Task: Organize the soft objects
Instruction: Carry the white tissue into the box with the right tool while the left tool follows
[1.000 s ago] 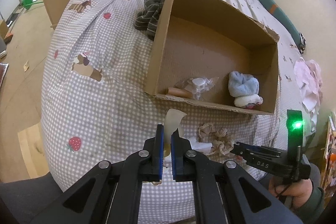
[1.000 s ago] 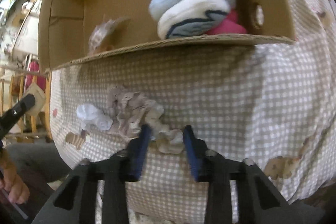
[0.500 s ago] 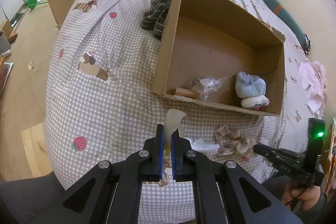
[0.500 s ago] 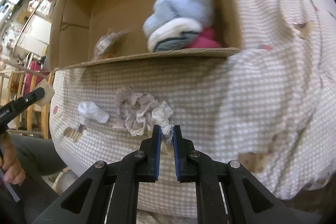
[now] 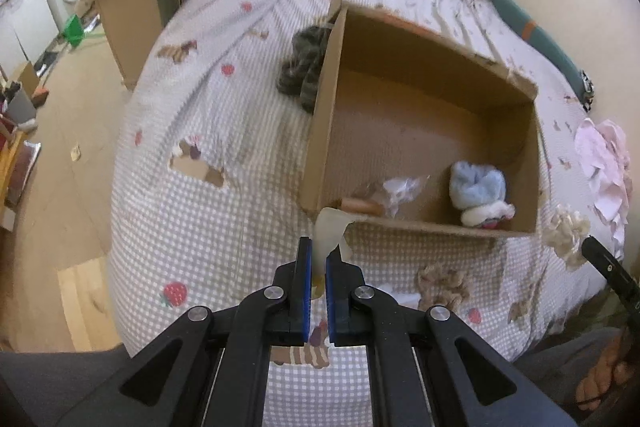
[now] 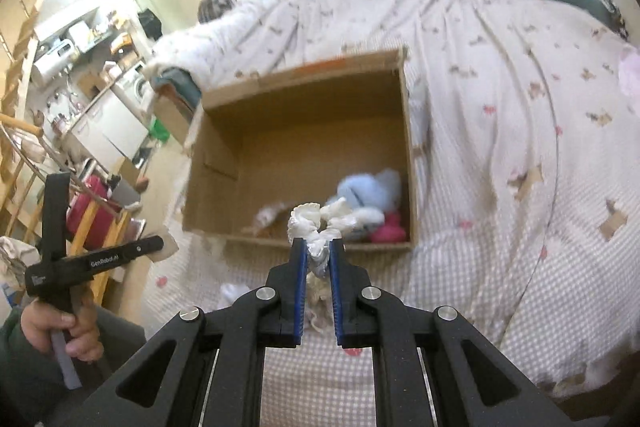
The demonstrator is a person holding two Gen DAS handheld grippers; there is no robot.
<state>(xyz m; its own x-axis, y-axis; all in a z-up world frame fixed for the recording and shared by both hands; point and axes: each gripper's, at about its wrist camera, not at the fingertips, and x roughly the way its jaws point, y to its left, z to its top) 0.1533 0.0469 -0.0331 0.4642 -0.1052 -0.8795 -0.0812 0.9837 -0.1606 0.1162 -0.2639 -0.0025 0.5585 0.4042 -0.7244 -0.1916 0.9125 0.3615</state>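
An open cardboard box [image 5: 320, 131] lies on the checked bed cover; it also shows in the right wrist view [image 6: 216, 163]. Inside are a blue fluffy item [image 5: 476, 183], a white and pink roll [image 5: 486, 215] and a clear plastic wrapper [image 5: 400, 187]. My left gripper [image 5: 316, 255] is shut on a thin cream piece [image 5: 330, 227], held above the bed in front of the box. My right gripper [image 6: 318, 247] is shut on a white lace scrunchie [image 6: 316, 227], lifted in front of the box. The scrunchie also shows in the left wrist view [image 5: 566, 233].
A beige lace scrunchie [image 5: 442, 285] and a white cloth [image 5: 396, 297] lie on the bed in front of the box. A dark striped garment [image 5: 302, 67] lies left of the box. Pink cloth [image 5: 604, 155] lies at the right. The floor drops off at left.
My right gripper closed on the white lace scrunchie and lifted it off the bed towards the box. My left gripper kept its hold on the cream piece and rose a little.
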